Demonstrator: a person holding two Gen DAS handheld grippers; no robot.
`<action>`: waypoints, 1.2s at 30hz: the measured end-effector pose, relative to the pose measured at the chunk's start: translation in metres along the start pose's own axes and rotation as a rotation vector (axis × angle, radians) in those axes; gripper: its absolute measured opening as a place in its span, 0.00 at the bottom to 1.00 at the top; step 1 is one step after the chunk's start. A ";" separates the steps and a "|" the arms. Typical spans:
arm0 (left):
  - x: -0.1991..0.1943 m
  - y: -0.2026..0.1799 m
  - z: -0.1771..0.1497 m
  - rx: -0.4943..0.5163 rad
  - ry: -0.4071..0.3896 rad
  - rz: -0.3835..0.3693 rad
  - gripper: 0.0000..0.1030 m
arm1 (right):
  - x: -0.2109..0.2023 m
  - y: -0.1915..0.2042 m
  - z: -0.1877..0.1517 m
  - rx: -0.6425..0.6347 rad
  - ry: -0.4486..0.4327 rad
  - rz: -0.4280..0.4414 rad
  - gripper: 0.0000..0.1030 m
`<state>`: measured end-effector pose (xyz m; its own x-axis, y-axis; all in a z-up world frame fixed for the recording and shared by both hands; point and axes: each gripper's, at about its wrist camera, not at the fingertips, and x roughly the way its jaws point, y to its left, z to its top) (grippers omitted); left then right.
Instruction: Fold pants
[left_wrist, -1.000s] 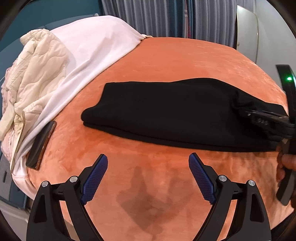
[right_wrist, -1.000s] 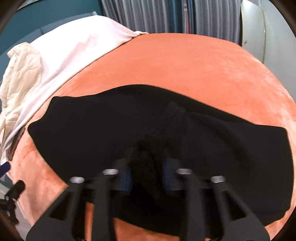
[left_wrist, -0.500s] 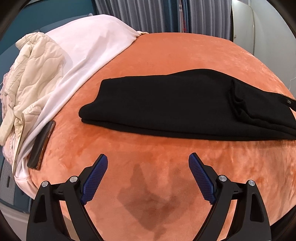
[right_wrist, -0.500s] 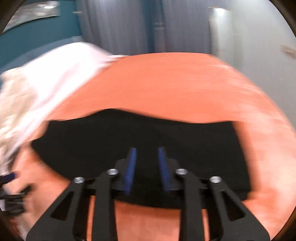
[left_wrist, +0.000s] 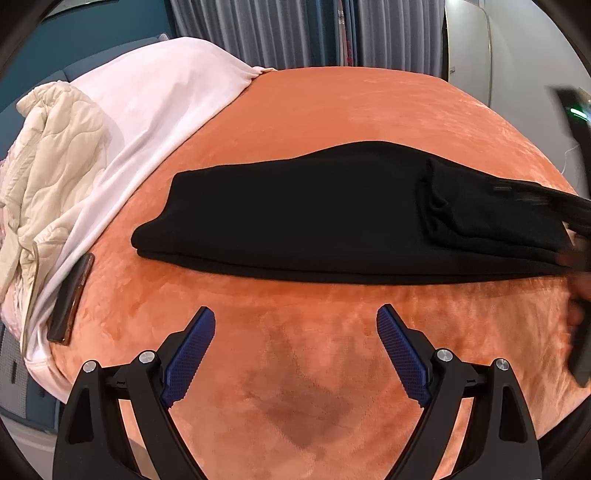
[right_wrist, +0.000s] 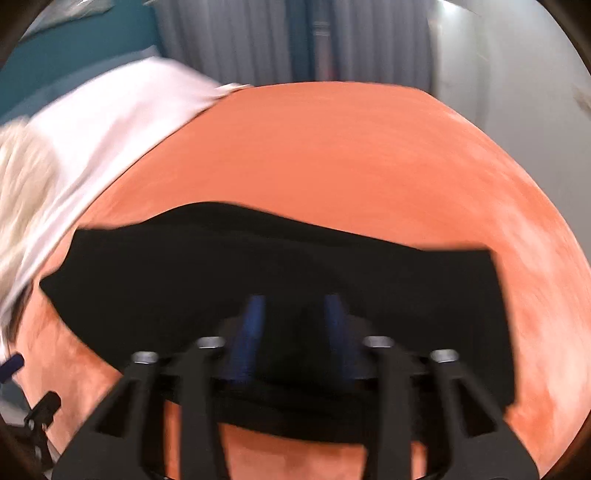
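On the orange velvety bedspread (left_wrist: 332, 110) the black pants (left_wrist: 314, 214) lie as a compact, layered rectangle, its stacked edges showing along the near side, so the folding looks largely done; what may be left, as a judgement, is one last tuck or smoothing at the right end, where a smaller doubled-over flap sits on top and looks a little lumpy. The left gripper (left_wrist: 295, 347) hangs low over bare bedspread just short of the pants' near edge, aimed forward along the bed, its blue-padded fingers (left_wrist: 192, 350) spread wide apart and touching nothing. The right gripper (right_wrist: 293, 332) is over the pants themselves, pointing across them toward the far side of the bed; its view is smeared with motion blur, and its blue pads (right_wrist: 251, 332) stand with a clear gap between them and only black cloth behind, so it does not seem to be pinching a fold, though the blur keeps this from being certain. In the left wrist view, blurred dark parts of that gripper show at the right border beside the pants' right end. Off to the left, well apart from the pants, a white sheet (left_wrist: 155, 92) and a cream quilted blanket (left_wrist: 55, 147) are bunched at the bed's edge, with a dark phone (left_wrist: 70, 299) lying beside the sheet's hem.
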<state>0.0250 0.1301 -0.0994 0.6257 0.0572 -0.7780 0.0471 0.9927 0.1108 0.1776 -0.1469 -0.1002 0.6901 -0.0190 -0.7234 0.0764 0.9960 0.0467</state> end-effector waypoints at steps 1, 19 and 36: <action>-0.002 0.001 0.000 0.004 -0.003 0.004 0.84 | 0.010 0.012 0.001 -0.027 0.010 -0.007 0.56; 0.020 0.004 -0.003 -0.005 0.045 -0.008 0.84 | 0.060 0.078 0.000 -0.097 0.052 -0.096 0.31; 0.028 0.015 -0.009 -0.023 0.067 0.005 0.84 | 0.029 0.082 -0.005 -0.054 0.003 -0.024 0.12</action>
<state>0.0364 0.1479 -0.1248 0.5724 0.0678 -0.8171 0.0260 0.9946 0.1008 0.2004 -0.0657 -0.1202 0.6863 -0.0425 -0.7261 0.0534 0.9985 -0.0080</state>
